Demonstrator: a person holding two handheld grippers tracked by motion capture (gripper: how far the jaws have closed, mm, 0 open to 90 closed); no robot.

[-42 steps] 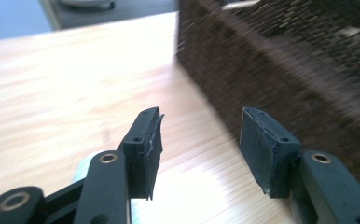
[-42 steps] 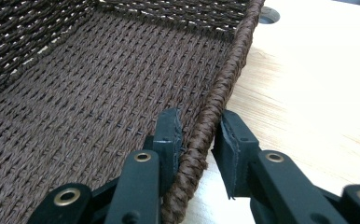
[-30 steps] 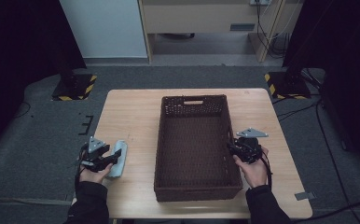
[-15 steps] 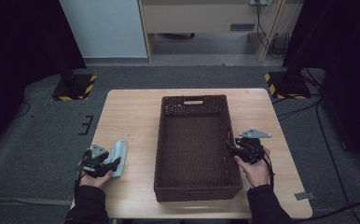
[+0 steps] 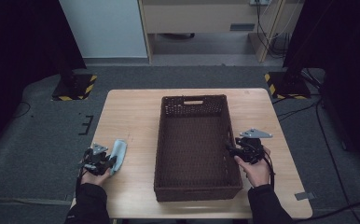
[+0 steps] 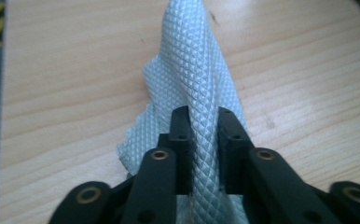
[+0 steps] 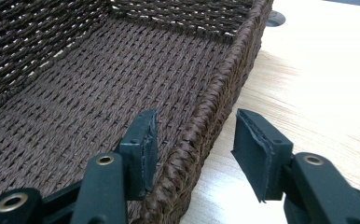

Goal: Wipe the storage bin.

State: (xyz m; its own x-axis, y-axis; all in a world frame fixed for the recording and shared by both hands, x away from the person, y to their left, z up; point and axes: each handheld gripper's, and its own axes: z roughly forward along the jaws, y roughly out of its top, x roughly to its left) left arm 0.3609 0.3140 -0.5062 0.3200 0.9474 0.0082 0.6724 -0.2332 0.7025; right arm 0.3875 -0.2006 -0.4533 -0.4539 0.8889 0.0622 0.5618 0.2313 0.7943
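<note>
left of the basket (image 5: 197,149), the left gripper (image 6: 201,135) is pinching a pale blue cloth (image 6: 194,79), its jaws having just been closing. at the basket's right wall, the right gripper (image 7: 194,144) is straddling the rim, its jaws having just been opening, pads clear.

The cloth (image 5: 118,153) lies on the table (image 5: 131,112), left of the basket (image 5: 194,186).

Both forearms enter from the bottom of the high view in black sleeves. The left gripper (image 5: 104,162) and right gripper (image 5: 234,150) are black; the right carries a grey 3-cornered plate on top and a black cable trailing toward the wrist. In the gripper views, each has 2 black jaws with brass-coloured rivets and flat, dark pads (image 7: 146,148).
</note>
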